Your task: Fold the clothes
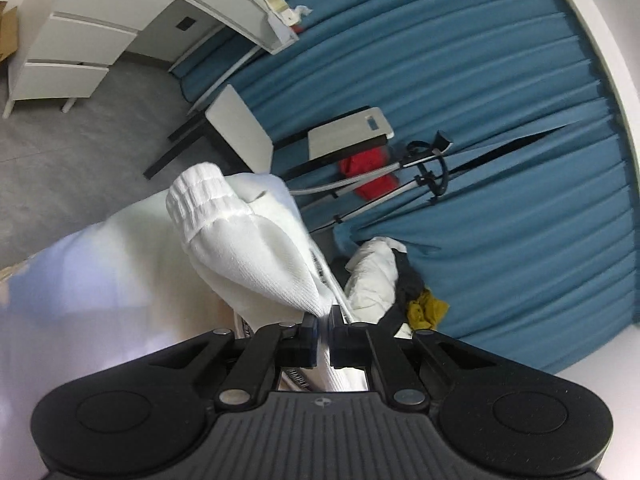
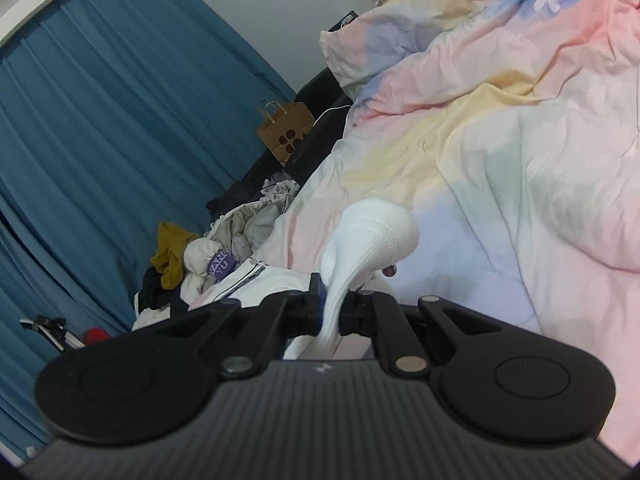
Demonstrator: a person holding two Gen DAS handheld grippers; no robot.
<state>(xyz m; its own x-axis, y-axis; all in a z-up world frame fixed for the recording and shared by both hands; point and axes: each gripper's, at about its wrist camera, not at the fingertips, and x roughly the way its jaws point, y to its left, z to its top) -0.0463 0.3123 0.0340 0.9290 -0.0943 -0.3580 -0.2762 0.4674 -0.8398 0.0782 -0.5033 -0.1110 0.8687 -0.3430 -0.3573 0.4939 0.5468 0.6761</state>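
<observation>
1. so, the left gripper (image 1: 325,322) is squeezed tight on a white garment (image 1: 256,248), right at the ribbed sleeve end (image 1: 196,196), which pokes up toward 11 o'clock from the jaws.
2. the right gripper (image 2: 335,300) is also pinched closed on white cloth (image 2: 372,232). the cloth puffs out in a round lump toward 1 o'clock from the jaws.
3. i think both are holding parts of the same white top, but i cannot be sure from these two views.
4. the folding looks like it is only starting. the top is lifted and bunched, not flat, and no neat fold shows yet.
5. there is more left to do: a messy pile of clothes (image 2: 224,248) waits at 9 o'clock from the right gripper, with a mustard yellow piece (image 2: 172,256) on it.
6. the white top is thick, soft and knitted, with tiny bumps, and the cuff has stretchy ridges.
7. the bed cover (image 2: 520,128) is smooth, crinkly and pastel pink, yellow and blue. it fills the side toward 2 o'clock in the right view.
8. the blue curtain (image 1: 500,80) hangs in long straight pleats.
</observation>
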